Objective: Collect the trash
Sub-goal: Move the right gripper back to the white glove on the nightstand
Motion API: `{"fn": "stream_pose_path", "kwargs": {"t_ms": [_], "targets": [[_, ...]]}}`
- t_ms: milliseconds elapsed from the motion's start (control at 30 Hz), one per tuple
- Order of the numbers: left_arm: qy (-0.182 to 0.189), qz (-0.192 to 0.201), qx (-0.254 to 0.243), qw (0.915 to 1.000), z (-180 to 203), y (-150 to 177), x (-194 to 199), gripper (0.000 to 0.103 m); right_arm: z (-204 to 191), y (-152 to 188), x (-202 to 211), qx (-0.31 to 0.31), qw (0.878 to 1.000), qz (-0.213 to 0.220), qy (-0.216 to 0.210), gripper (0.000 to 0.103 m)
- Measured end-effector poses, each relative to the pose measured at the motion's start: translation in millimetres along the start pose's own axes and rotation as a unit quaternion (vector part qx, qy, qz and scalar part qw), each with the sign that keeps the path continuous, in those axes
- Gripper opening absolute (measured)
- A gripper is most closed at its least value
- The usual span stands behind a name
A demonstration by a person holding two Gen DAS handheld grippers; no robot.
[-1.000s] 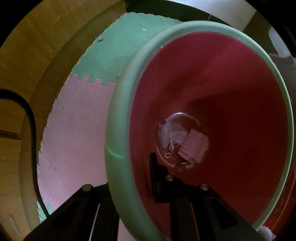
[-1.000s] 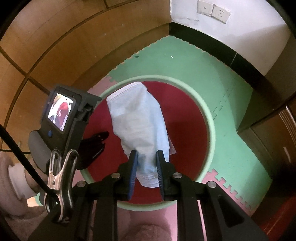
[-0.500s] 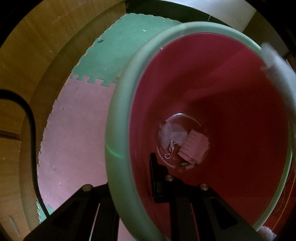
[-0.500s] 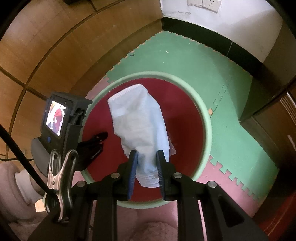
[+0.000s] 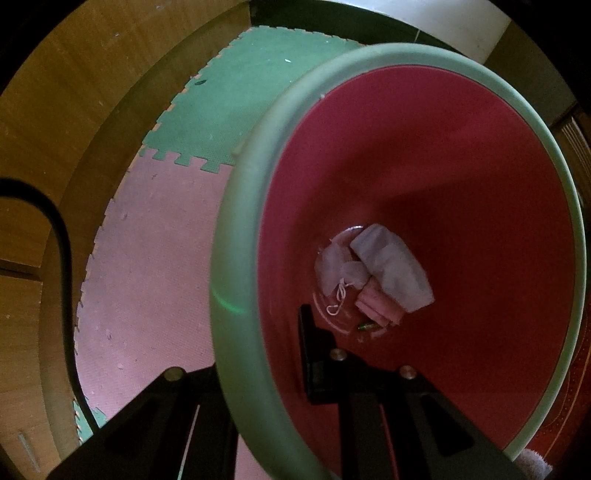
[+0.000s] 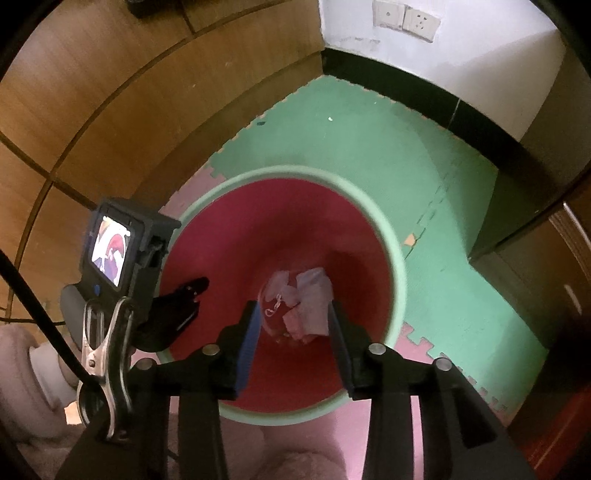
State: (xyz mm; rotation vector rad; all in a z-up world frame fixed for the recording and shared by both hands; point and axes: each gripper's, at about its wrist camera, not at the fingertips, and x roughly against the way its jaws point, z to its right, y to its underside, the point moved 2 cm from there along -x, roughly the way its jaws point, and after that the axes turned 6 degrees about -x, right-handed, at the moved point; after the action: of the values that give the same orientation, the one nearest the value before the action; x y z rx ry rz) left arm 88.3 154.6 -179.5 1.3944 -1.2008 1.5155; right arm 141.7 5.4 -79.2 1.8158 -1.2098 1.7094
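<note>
Right gripper (image 6: 291, 332), lower centre of the right wrist view: jaws opening, a moderate gap between the blue pads (image 6: 248, 343), nothing held. It hangs over the mouth of the bin (image 6: 397, 273) — red inside, pale green rim.

Left gripper (image 5: 266, 373), bottom of the left wrist view: jaws clamped on the bin's green rim (image 5: 236, 280), one finger outside the wall, the other inside against the red lining. In the right wrist view this same gripper shows at left centre, its small screen (image 6: 110, 254) lit, dark finger tip reaching over the rim.

Face mask (image 5: 393, 267), pale blue-white, lies at the bottom of the bin, centre-right of the left wrist view. It rests on other trash there: a crumpled white piece with a looped string (image 5: 338, 271) to its left, and pink paper (image 5: 376, 306) below it.

Bin stands on foam puzzle mats — green (image 6: 369, 129) in the upper part of the frame, pink (image 5: 155, 258) at the left and bottom. Wood panelling (image 6: 129, 92) upper left; white wall with sockets (image 6: 406, 18) top right.
</note>
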Motion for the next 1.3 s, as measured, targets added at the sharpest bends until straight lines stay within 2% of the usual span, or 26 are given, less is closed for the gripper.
{"fn": "stream_pose_path", "kwargs": {"t_ms": [367,900,1033,1300], "targets": [[-0.002,-0.001,-0.001,1.0,0.2,-0.5,0.1,0.01,25.9,-9.3,49.5,-0.029,0.999,0.046,-0.007,0.039],[-0.005,-0.003,-0.007,1.0,0.5,0.1,1.0,0.01,101.6,-15.1,156.4,-0.092,0.986,0.131,0.049,0.039],[-0.004,-0.005,-0.008,1.0,0.5,-0.1,0.5,0.01,121.1,-19.7,189.2,-0.112,0.979,0.161,0.06,0.039],[-0.005,-0.005,-0.008,0.9999,0.9,-0.5,0.5,0.01,158.5,-41.7,254.2,-0.137,0.959,0.223,0.108,0.039]]}}
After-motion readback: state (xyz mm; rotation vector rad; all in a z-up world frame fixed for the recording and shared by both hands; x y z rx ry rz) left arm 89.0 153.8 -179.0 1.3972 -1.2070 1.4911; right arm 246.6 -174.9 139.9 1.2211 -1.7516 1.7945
